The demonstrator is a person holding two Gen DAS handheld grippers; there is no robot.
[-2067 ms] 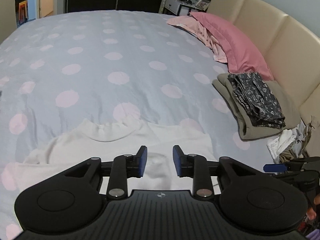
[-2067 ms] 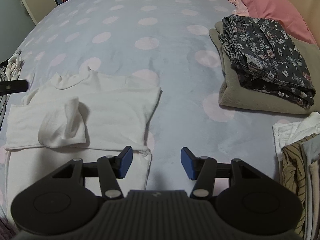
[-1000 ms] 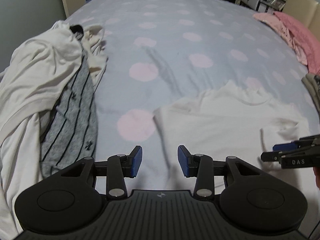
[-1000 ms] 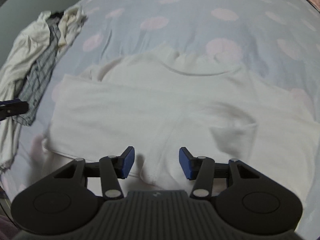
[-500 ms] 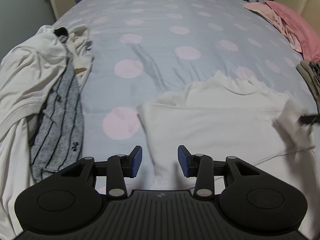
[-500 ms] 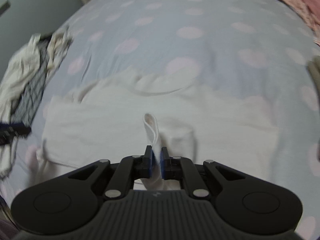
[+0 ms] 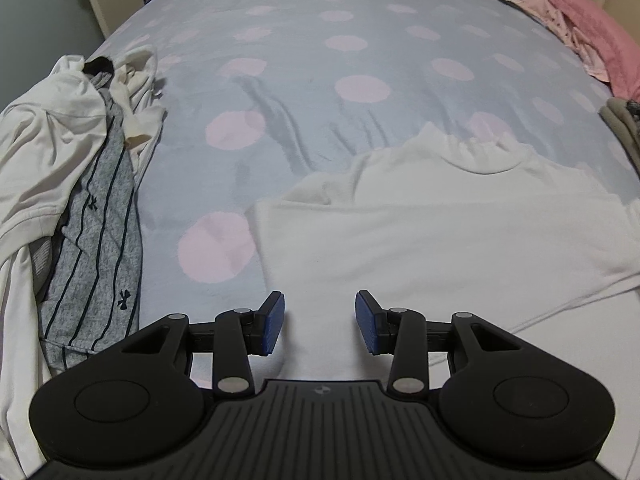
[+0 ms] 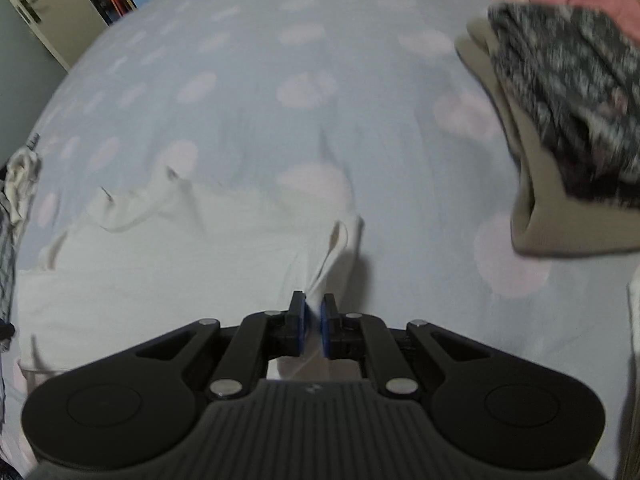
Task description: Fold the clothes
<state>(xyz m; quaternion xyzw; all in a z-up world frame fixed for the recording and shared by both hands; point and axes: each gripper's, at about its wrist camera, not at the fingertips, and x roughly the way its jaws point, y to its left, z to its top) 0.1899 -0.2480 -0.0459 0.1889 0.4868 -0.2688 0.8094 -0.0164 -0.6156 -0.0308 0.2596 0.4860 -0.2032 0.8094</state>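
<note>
Now on bed (image 7: 304,80), grey w/ pink dots: white top (image 7: 440,224) lying flat, collar toward far side, near-right in left wrist view. Left gripper (image 7: 320,322) hovering over top's near-left part, jaws apart, nothing between. Right gripper (image 8: 313,326) w/ jaws just closed, clamped on a fold of the top (image 8: 224,256), a sleeve by the look; pinched cloth rising in a ridge ahead of the pads, pulled toward right edge of the garment. Right view blurred. Pile of unfolded clothes (image 7: 72,184) at far-left bed edge: white pieces plus grey striped one, well apart from top. Folded stack (image 8: 560,132) at right: dark floral piece on top of beige one. Pink pillow (image 7: 592,28) far right, by headboard.
</note>
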